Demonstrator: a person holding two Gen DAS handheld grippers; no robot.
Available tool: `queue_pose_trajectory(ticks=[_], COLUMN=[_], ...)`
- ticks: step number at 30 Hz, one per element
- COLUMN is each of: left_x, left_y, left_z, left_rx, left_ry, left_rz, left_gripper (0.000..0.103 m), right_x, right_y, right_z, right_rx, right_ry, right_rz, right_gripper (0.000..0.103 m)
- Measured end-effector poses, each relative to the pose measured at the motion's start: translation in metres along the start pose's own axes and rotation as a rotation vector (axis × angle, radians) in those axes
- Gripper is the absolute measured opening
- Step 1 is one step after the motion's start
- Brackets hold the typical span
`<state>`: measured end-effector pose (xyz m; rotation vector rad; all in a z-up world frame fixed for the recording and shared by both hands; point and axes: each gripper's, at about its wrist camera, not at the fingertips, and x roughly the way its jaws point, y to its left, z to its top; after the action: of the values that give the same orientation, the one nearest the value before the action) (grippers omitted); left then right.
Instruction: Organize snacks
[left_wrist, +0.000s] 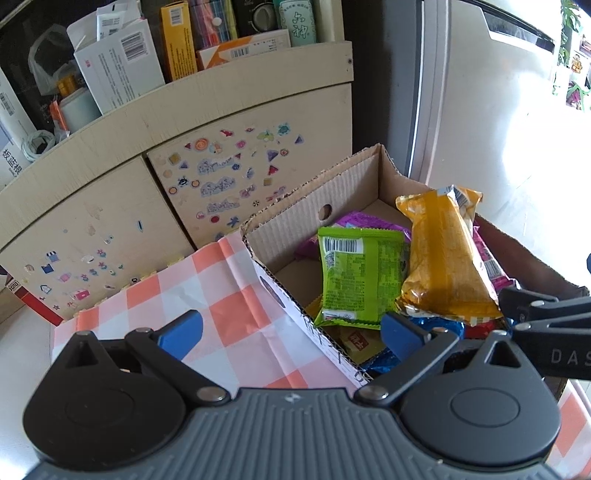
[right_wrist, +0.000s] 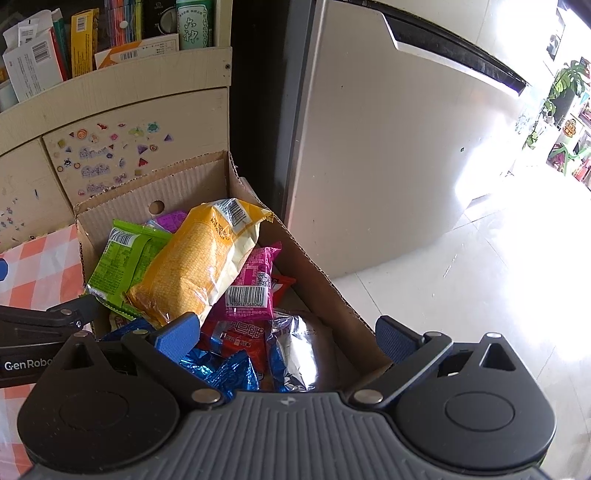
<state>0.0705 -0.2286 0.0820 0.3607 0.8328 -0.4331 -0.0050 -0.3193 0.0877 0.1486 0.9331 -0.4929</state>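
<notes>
Both grippers hover above the open brown cardboard box (left_wrist: 354, 184) with nothing between their spread blue pads. The left gripper (left_wrist: 291, 328) straddles the box's near wall at lower centre, above the orange-and-white checked cloth (left_wrist: 207, 291); the right gripper (right_wrist: 288, 336) hangs over the loose pile. A puffy yellow snack bag (right_wrist: 199, 266) lies uppermost, leaning across a green packet (right_wrist: 122, 258) and a magenta packet (right_wrist: 255, 288), so it looks the easiest next pick.

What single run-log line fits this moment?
left gripper: open, empty | right gripper: open, empty | cardboard box: holds snacks | yellow packet: topmost
</notes>
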Motion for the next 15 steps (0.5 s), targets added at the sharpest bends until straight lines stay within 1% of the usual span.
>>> queue_pose_trajectory(ticks=[6,15], left_x=[-0.0007,-0.0014], left_y=[-0.0025,-0.0022], left_z=[-0.0007,-0.0016], left_rx=[0.018,0.015], left_ry=[-0.01,-0.013], left_rz=[0.025,0.028], left_gripper=[0.102,0.102], right_x=[0.0007,0.0006], right_y=[0.0009,0.0011], right_z=[0.0003,0.0005], right_rx=[-0.007,-0.008], right_ry=[0.001,0.001], right_rz=[-0.002,0.0], right_gripper=[0.103,0.103])
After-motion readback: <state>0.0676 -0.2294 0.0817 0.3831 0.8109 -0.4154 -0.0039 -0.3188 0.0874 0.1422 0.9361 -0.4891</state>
